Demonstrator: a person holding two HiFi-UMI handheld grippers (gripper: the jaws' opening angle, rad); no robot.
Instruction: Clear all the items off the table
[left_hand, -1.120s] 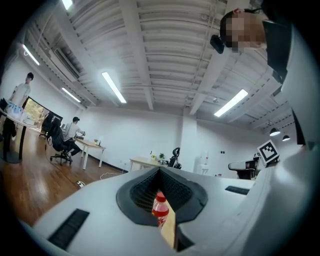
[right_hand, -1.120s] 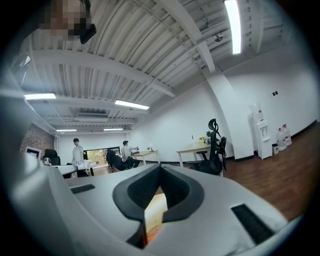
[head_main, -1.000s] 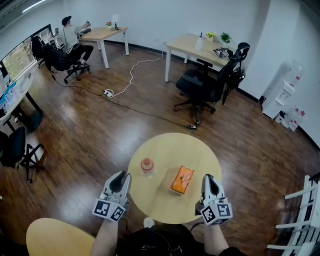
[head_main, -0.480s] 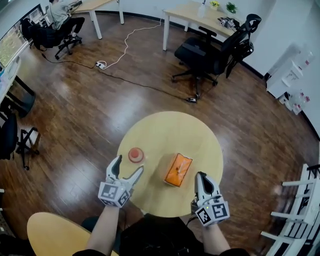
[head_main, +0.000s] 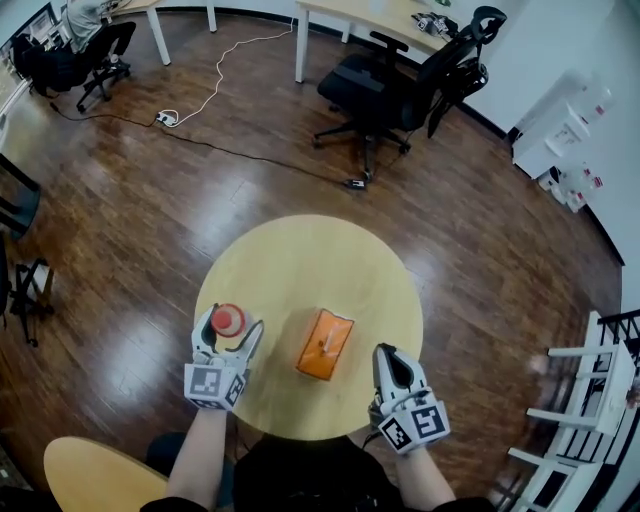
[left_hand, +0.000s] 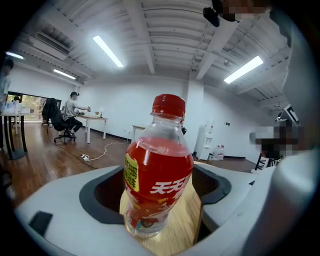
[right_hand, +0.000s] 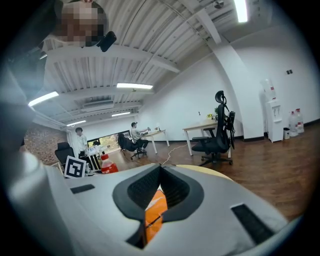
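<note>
1. The left gripper (head_main: 229, 330) has its jaws spread wide; they have just been opening. The bottle (left_hand: 159, 170) stands between them. Bare gaps show between it and the pads (left_hand: 97, 197) on either side, so nothing is gripped.
2. The bottle is upright on its base, red cap uppermost, with its long axis vertical. It sits near the table (head_main: 310, 250) edge on the person's left. Judgement: the coming move is to close the jaws level across the bottle's body. It is already centred, so no further reach appears needed.
3. The right gripper (head_main: 386, 353) has its jaws drawn together and holds nothing.
4. The orange pack (head_main: 325, 343) lies flat near the table's middle, to the left of the right fingertips and clear of them. Its long axis runs away from the person, tilted slightly to the right.
5. The right gripper is the nearer one to the pack; the left is engaged at the bottle.
6. Judgement: clearing has not begun. Both items rest on the table.
7. Risk noted: an uneven squeeze could tip the tall bottle.
</note>
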